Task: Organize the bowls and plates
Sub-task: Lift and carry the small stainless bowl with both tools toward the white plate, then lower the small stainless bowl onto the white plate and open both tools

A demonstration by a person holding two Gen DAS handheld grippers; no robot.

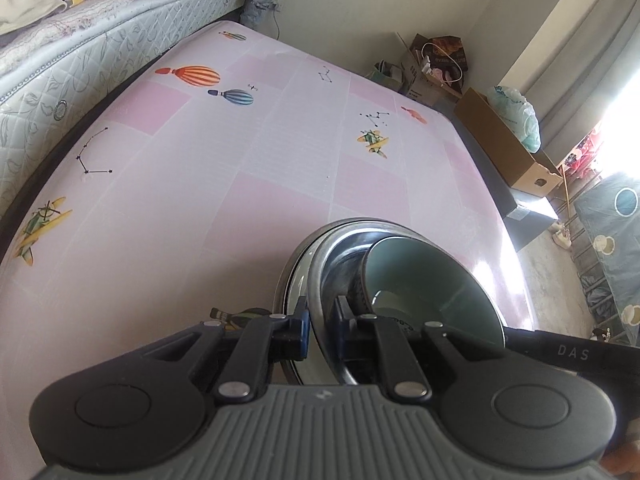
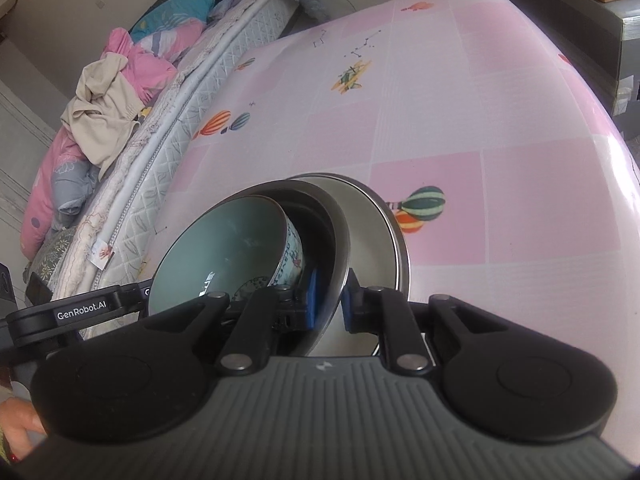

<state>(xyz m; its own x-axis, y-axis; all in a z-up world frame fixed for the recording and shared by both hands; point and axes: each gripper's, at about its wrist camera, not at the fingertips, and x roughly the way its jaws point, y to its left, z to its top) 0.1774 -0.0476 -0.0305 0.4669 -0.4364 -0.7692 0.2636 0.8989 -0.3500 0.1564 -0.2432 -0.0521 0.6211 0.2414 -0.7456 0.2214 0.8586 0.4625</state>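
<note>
A pale green ceramic bowl point(image 1: 432, 280) point(image 2: 224, 248) with a blue-patterned outside lies tilted inside a steel bowl point(image 1: 340, 264) point(image 2: 316, 216). Under the steel bowl shows a steel plate point(image 1: 290, 280) point(image 2: 372, 232). My left gripper point(image 1: 322, 328) is shut on the steel bowl's rim from one side. My right gripper point(image 2: 330, 304) is shut on the same rim from the opposite side. Each gripper's body shows at the edge of the other's view. The stack hangs low over the pink table cover point(image 1: 200, 200) point(image 2: 480, 120); whether it touches I cannot tell.
A mattress point(image 1: 80, 52) heaped with clothes point(image 2: 104, 112) runs along the table's far-left side. Cardboard boxes point(image 1: 504, 144) and a plastic bag point(image 1: 516, 116) stand on the floor past the table's right edge. A person's hand point(image 2: 16, 428) shows at the lower left.
</note>
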